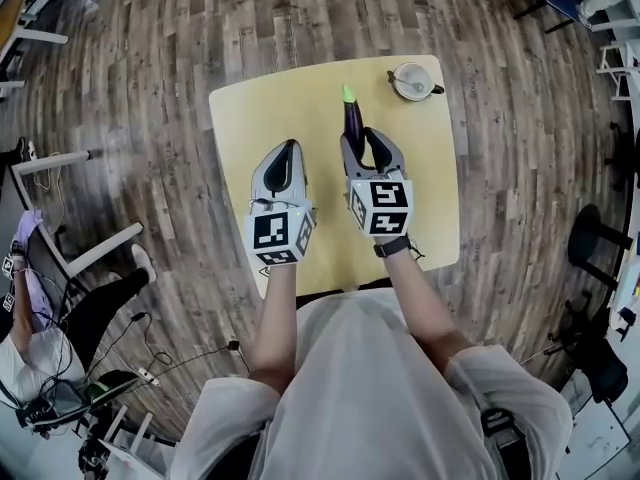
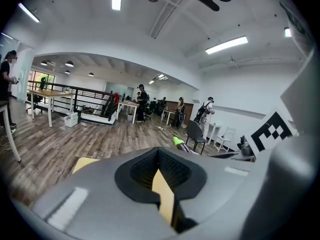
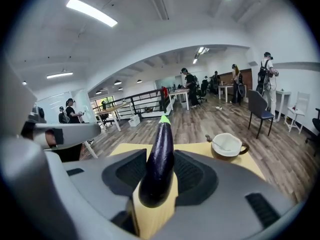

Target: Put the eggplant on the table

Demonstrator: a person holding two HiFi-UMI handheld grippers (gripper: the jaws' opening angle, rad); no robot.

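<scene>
a person at a pale yellow desk (image 1: 250, 108) holds a pair of tongs in each hand. the right tongs (image 1: 361, 138) are clamped on a dark purple eggplant (image 1: 352, 118), its sides pressed by both pads in the right gripper view. the jaws stand fairly wide around the fruit's rounded near end, and the bright green stem end points away toward the far edge. the eggplant is over the far middle of the desk. whether it touches the surface cannot be told from these views. the left tongs (image 1: 287, 158), just beside the right pair on its left, are closed down to a narrow slit with nothing between the jaws. a white cup (image 1: 412, 81) with a spoon in it sits on the far right corner of the desk, apart from the eggplant. the desk stands on a wood plank floor (image 1: 150, 68).
</scene>
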